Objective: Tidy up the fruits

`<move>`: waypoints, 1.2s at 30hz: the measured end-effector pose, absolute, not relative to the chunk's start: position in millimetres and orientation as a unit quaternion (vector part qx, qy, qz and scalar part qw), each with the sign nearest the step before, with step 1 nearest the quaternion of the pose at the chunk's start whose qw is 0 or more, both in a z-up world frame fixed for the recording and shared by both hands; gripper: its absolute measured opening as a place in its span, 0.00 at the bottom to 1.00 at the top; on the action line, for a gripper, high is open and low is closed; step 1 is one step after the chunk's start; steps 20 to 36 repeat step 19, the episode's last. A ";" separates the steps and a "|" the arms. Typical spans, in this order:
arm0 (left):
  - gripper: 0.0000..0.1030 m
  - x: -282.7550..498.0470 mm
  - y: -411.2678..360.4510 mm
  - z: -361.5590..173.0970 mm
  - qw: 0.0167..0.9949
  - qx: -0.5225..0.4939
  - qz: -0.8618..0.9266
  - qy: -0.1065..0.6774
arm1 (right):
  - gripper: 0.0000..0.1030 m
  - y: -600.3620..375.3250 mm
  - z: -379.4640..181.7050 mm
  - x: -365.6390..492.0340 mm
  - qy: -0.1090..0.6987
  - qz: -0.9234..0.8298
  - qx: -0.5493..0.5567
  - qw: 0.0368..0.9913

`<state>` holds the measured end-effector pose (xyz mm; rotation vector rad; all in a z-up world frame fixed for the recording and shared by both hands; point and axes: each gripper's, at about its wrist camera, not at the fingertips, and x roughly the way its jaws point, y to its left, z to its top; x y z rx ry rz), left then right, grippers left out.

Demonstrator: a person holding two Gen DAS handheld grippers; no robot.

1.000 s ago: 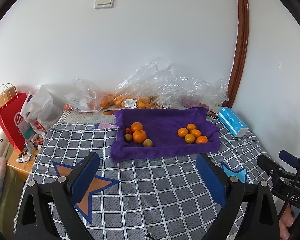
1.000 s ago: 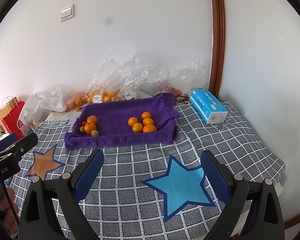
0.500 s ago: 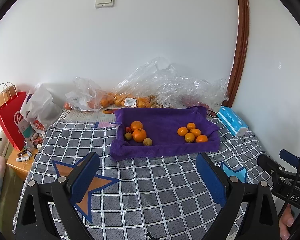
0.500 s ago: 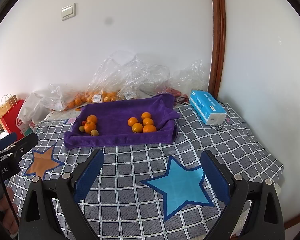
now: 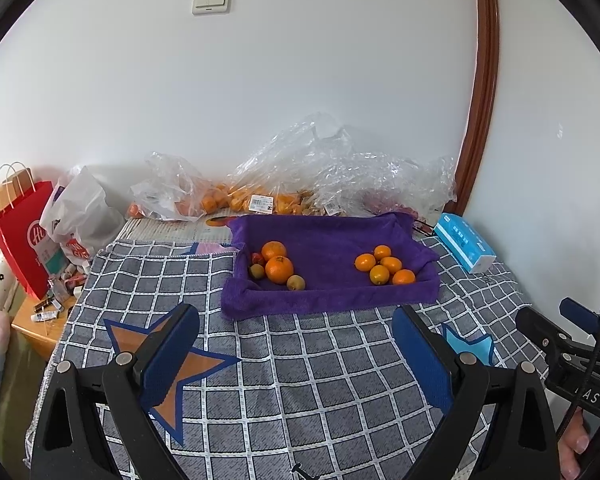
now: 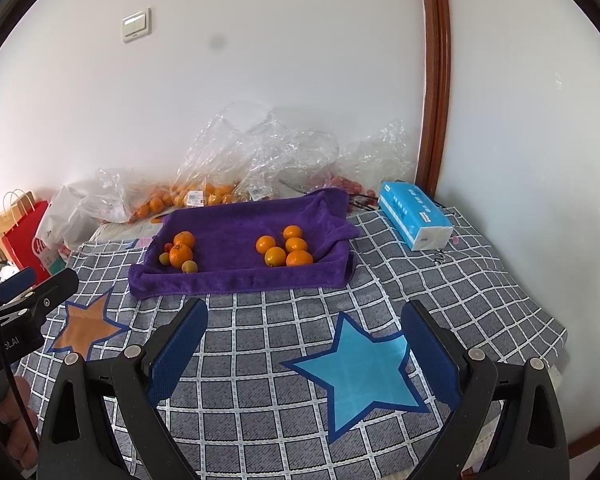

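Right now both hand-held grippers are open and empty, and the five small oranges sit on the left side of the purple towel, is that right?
Not quite. The five small oranges sit on the right side of the purple towel, as the left wrist view shows; the left side holds the mixed group. The rest stands: the left hand-held gripper and right hand-held gripper are open and empty.

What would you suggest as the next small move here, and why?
Probably bring the left gripper forward toward the mixed pile at the left of the purple towel. Both it and the right gripper are open, empty and short of the towel. That pile mixes big oranges with small fruits, while the five oranges on the right already sit grouped.
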<state>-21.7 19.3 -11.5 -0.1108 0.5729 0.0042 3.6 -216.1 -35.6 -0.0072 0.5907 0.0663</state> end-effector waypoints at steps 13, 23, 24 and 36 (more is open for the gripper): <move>0.95 -24.1 24.4 -10.5 0.957 -0.060 0.003 0.282 | 0.94 -213.7 -34.0 2.5 0.289 0.033 -0.006 0.957; 0.95 -21.9 27.1 -11.1 0.959 -0.063 0.003 0.277 | 0.94 -209.2 -35.5 4.0 0.289 0.034 -0.013 0.957; 0.95 -21.9 27.1 -11.1 0.959 -0.063 0.003 0.277 | 0.94 -209.2 -35.5 4.0 0.289 0.034 -0.013 0.957; 0.95 -21.9 27.1 -11.1 0.959 -0.063 0.003 0.277 | 0.94 -209.2 -35.5 4.0 0.289 0.034 -0.013 0.957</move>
